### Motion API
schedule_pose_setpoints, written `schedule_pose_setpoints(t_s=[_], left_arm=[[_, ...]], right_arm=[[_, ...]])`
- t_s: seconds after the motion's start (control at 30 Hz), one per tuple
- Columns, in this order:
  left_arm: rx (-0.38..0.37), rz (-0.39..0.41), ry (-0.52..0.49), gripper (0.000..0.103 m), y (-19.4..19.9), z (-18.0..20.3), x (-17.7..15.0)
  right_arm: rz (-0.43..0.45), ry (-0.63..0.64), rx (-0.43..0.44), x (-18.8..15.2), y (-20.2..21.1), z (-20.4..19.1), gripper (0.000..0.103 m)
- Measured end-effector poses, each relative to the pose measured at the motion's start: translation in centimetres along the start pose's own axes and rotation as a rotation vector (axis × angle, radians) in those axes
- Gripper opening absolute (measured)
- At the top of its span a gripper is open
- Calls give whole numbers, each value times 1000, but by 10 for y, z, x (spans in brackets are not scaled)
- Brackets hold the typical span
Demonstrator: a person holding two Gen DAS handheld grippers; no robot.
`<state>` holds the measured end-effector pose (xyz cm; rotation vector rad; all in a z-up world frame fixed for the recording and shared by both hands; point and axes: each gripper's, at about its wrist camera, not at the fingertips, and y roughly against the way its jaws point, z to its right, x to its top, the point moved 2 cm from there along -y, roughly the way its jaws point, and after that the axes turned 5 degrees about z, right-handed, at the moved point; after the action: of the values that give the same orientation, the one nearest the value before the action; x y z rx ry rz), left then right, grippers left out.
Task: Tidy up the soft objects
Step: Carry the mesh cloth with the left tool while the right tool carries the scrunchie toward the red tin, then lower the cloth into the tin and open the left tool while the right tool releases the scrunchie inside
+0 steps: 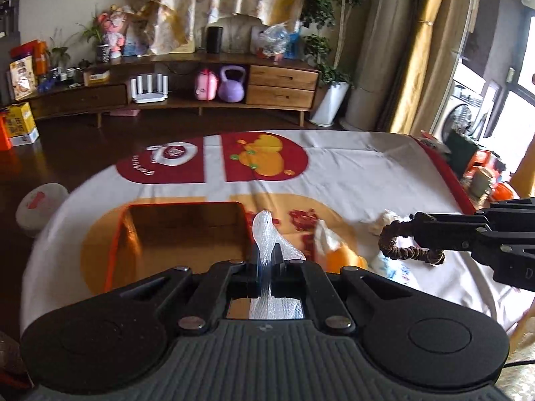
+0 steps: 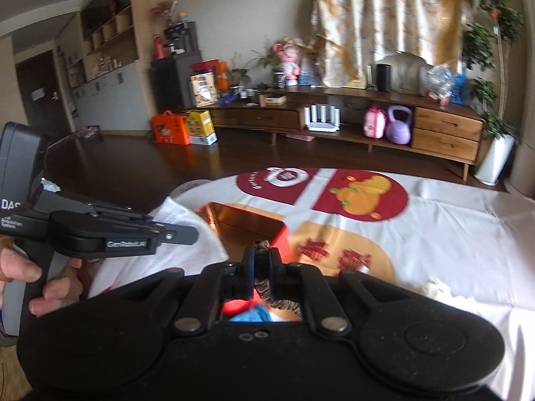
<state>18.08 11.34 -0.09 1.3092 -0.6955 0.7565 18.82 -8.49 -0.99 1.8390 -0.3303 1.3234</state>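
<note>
Pinching a thin strip of white gauzy mesh, the left hand-held gripper has its black fingers pressed together on the open-weave fabric, which stands up in a soft peak above them. The right hand-held gripper clamps a brown, ribbed elastic hair tie, whose loop hangs clear of the desk. A white cloth printed with red and orange rounded shapes covers the desk. Just beyond the left fingers sits an open rectangular box with orange walls and a brown inside. To the right lie crumpled white tissue and a smooth orange object. A hand grips the left handle.
</note>
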Motion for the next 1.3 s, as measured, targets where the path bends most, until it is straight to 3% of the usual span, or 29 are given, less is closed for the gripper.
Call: schedule_pose_setpoints(t_s=[0.33,0.73,1.3], left_arm=[[100,-26,4,5,-34,-51,15],[154,-88,-18,5,-95,-95,20],[169,-181,-35,5,-158,-109,-3]], right_arm=[[-50,21,79,16,-73,-33,7],[-115,59,112,10,-147,-44,7],[-251,119,106,-30,-207,-49,7]])
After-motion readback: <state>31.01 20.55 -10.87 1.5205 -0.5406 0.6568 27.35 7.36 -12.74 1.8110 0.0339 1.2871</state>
